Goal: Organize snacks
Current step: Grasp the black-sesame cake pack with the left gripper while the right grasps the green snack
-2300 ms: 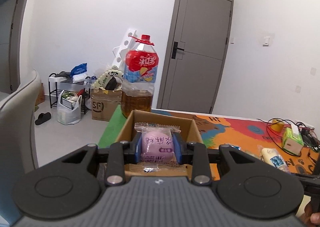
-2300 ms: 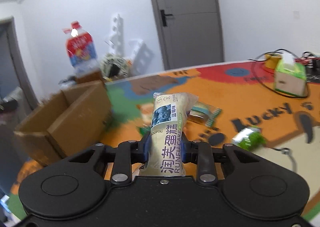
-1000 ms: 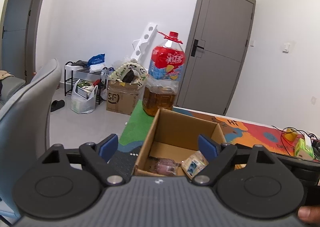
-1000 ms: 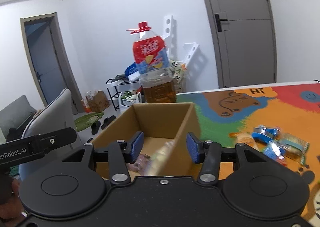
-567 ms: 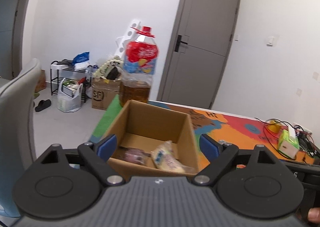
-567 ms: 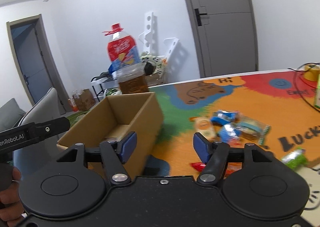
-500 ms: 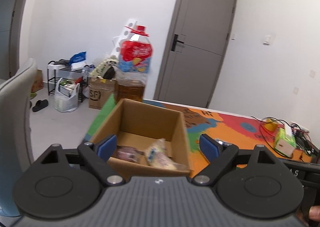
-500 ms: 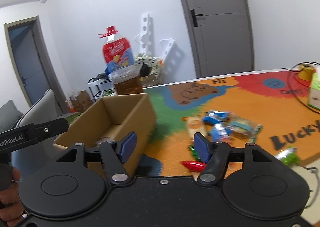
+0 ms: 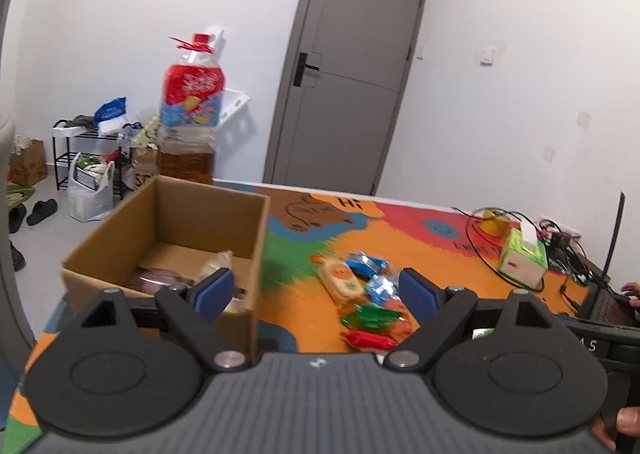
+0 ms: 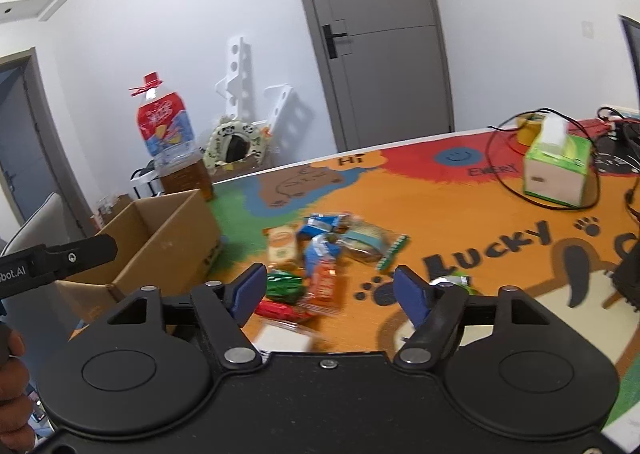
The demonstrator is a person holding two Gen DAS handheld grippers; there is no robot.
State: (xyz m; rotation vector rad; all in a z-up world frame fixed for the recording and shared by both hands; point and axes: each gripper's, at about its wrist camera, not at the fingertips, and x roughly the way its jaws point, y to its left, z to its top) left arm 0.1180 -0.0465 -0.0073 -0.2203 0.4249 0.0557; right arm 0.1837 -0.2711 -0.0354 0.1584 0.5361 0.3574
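An open cardboard box (image 9: pixel 208 210) stands at the table's left end, with a pink snack packet (image 9: pixel 160 277) and a pale cake packet (image 9: pixel 214 264) inside. It also shows in the right wrist view (image 10: pixel 168 230). A pile of loose snack packets (image 9: pixel 360 294) lies on the colourful mat right of the box, and shows in the right wrist view (image 10: pixel 320 254). My left gripper (image 9: pixel 316 290) is open and empty, between box and pile. My right gripper (image 10: pixel 330 286) is open and empty, just short of the pile.
A large oil bottle (image 9: pixel 190 114) stands behind the box. A green tissue box (image 10: pixel 558 168), black cables (image 10: pixel 516 158) and a laptop (image 9: pixel 608 274) sit at the right. A small green packet (image 10: pixel 452 279) lies apart on the mat. A grey chair (image 9: pixel 8 254) is at far left.
Both grippers let their packets go into the box and opened. Both then swung right, away from the box and toward the snack pile.
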